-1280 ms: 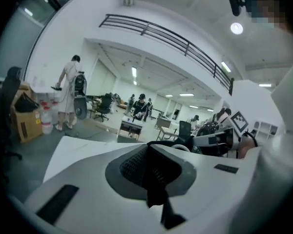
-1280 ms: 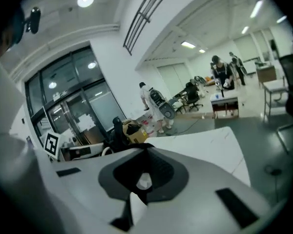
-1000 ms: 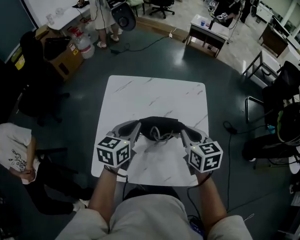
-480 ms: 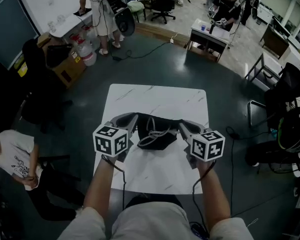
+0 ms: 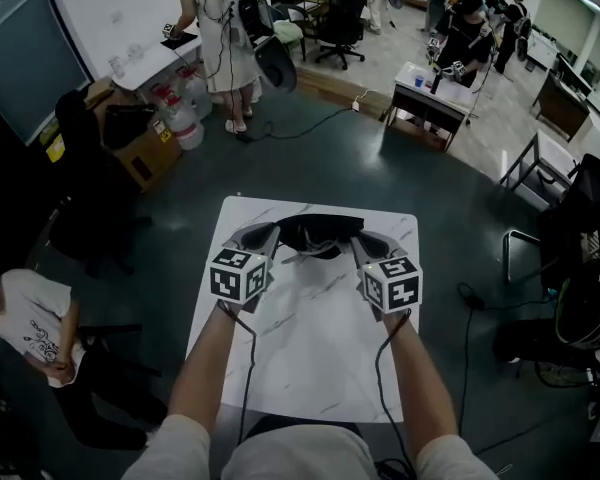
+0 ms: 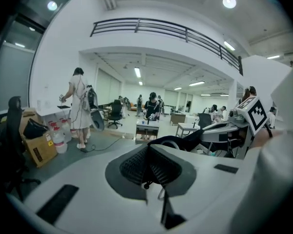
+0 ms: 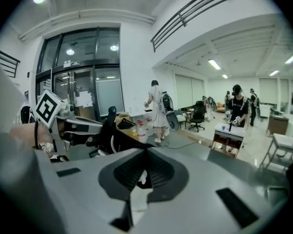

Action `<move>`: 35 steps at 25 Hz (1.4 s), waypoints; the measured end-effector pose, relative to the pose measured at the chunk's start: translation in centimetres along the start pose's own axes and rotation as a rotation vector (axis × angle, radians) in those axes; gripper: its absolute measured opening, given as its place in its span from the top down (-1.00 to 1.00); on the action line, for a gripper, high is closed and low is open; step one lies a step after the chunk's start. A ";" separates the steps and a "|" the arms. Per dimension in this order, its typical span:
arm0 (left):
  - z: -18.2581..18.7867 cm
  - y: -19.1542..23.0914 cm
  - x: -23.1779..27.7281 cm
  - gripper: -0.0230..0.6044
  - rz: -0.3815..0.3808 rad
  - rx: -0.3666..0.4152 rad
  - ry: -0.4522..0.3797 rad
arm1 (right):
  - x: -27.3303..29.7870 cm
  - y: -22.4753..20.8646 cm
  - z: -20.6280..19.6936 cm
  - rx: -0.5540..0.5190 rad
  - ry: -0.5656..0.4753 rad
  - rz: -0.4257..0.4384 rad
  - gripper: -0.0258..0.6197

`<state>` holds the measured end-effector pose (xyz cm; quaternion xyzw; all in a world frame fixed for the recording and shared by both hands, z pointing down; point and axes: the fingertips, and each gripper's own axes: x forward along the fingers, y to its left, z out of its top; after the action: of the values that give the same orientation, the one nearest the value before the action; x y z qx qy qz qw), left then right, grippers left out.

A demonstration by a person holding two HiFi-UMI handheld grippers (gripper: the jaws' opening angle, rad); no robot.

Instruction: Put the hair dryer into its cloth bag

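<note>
One cloth bag (image 5: 320, 232) is held stretched between the two grippers above the far end of the single worktop (image 5: 310, 358). Its long axis runs straight across from one gripper to the other, so neither hand is the nearer; each has one end.

The jaws of the left gripper (image 5: 269, 232) are seen closed together, with dark cloth leading off from their tip towards the other hand. They are judged to be clamped on the bag's left edge. The jaws of the right gripper (image 5: 357, 238) are closed likewise, with the same dark cloth running off to their left. They are judged to be clamped on the bag's right edge.

One loop of pale cord (image 5: 316, 253) is seen hanging at the bag's near side, between the grippers. No hair dryer can be made out as a separate thing. It is judged to sit inside the bag, though this cannot be confirmed.

By count there are two grippers, one bag, one cord loop and one worktop.
</note>
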<state>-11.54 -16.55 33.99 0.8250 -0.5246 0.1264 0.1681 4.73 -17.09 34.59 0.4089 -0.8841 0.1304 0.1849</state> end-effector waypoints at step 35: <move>-21.1 -9.7 -6.0 0.87 -0.116 0.162 0.219 | -6.4 7.8 -27.4 0.403 0.197 -0.106 0.42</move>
<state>-5.98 0.87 49.53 0.8460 -0.4428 0.2476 0.1643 8.57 2.69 55.81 0.4686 -0.7952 0.3336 0.1916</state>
